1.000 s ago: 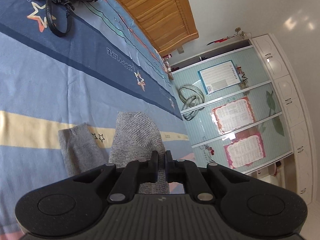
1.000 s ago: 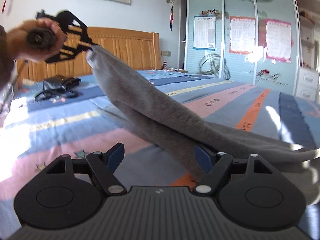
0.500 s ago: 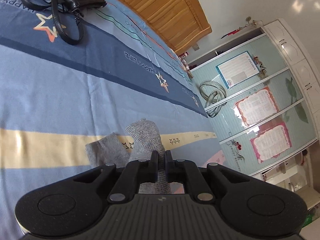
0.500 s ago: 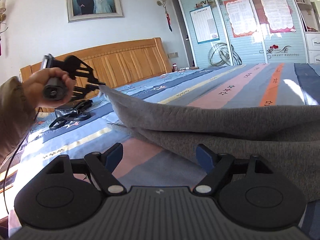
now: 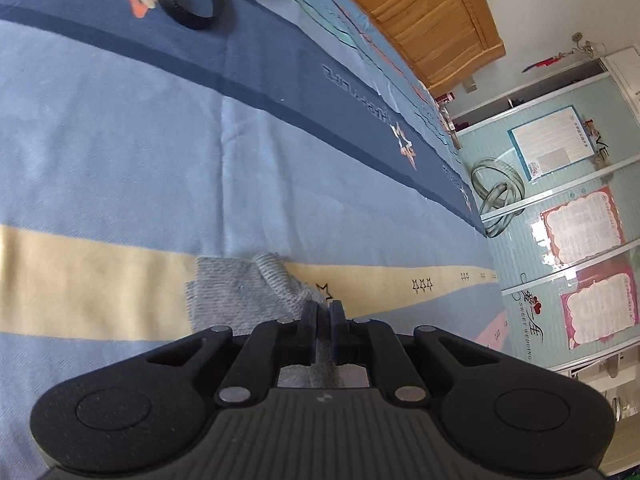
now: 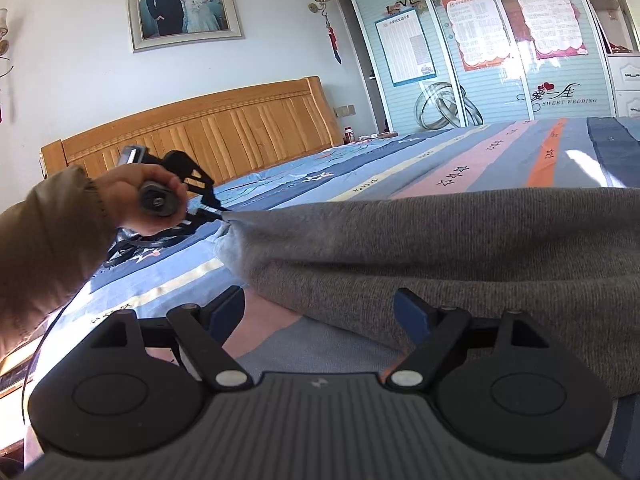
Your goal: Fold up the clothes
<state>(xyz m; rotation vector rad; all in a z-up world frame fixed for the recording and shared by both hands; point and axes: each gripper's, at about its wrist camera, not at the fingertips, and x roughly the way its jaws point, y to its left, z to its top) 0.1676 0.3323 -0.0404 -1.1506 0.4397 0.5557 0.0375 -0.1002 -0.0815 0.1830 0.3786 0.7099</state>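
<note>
The bed (image 6: 460, 152) has wide bare striped cover beyond the grey garment (image 6: 460, 260), up to the wooden headboard (image 6: 208, 128). The garment lies across the bed's near side. The left tool (image 6: 218, 211) is clenched on its corner; the right tool (image 6: 320, 308) gapes, gripping nothing. The wardrobe door (image 6: 560, 80) reads "SWEET WEDDING", the cover "HAPPY LIFE"

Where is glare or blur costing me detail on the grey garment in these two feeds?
Left wrist view: the striped bedspread is slightly smeared by motion, but the grey garment pinched in the left tool stays readable. Right wrist view: sharp; sunlight washes out the wardrobe doors and a bedspread patch at right, while the garment near the open right tool lies in soft shade.
</note>
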